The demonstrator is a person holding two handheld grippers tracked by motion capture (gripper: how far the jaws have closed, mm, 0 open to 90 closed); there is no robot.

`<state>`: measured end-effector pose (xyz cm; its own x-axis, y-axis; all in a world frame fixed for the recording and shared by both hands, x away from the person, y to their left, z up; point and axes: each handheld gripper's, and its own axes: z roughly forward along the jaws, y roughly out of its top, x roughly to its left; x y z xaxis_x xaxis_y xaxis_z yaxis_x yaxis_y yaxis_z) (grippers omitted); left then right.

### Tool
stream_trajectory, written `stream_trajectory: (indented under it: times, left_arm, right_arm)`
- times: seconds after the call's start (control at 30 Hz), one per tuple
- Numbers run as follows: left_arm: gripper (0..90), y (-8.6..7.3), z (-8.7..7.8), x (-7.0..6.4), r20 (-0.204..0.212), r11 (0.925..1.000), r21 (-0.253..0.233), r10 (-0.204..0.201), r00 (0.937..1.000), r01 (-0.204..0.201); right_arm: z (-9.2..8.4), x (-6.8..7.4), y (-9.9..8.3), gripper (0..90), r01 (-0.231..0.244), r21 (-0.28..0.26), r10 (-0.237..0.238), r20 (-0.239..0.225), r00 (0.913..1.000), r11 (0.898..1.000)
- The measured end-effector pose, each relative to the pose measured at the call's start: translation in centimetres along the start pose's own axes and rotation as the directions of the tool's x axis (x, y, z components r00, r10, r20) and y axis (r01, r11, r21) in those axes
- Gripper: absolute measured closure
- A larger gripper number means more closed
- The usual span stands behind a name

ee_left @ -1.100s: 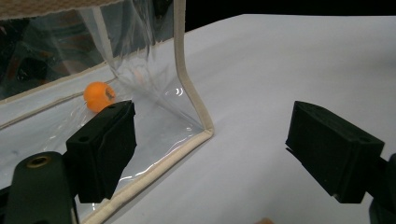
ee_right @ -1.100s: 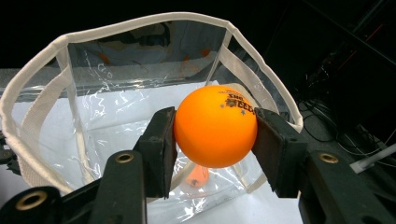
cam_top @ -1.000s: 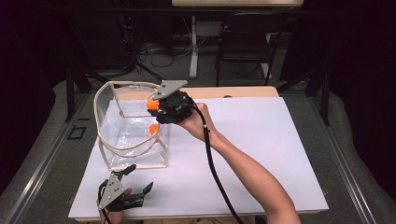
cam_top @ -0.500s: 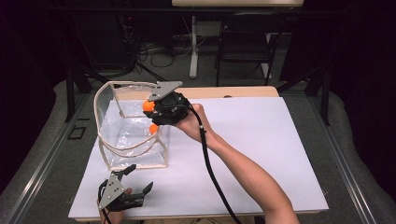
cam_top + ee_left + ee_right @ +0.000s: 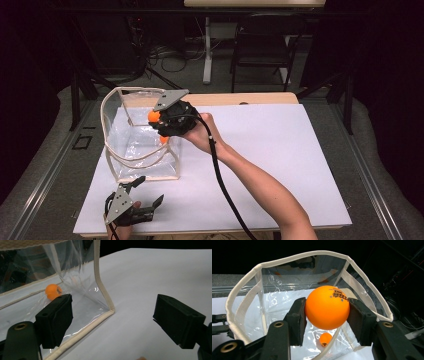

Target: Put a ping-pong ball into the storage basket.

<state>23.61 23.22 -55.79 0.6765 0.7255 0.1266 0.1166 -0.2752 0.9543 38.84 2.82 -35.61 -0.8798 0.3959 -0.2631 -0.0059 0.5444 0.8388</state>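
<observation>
Right tongs [image 5: 327, 315]: pinching orange ping-pong ball [image 5: 327, 307] above clear plastic bag [image 5: 244, 307]. Second ball [image 5: 325, 339]: inside bag. Left tongs [image 5: 120, 322]: spread, beside bag, on white tabletop [image 5: 280, 145].

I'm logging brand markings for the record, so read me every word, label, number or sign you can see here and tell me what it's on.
Dark print with small stars on the orange ball held in the right gripper: too blurred to read.
Second orange ball inside the clear bag: no print legible.
No other text is visible.
</observation>
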Motion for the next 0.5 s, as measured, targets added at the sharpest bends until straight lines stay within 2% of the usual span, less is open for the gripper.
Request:
stream_trajectory:
  times: [0.5]
  left_arm:
    - [15.7,0.0,0.1,0.0,0.002,1.0000,0.004,-0.003,1.0000,0.003]
  right_arm:
    - [1.3,0.8,0.0,50.8,0.005,0.014,-0.005,-0.026,0.9997,1.000]
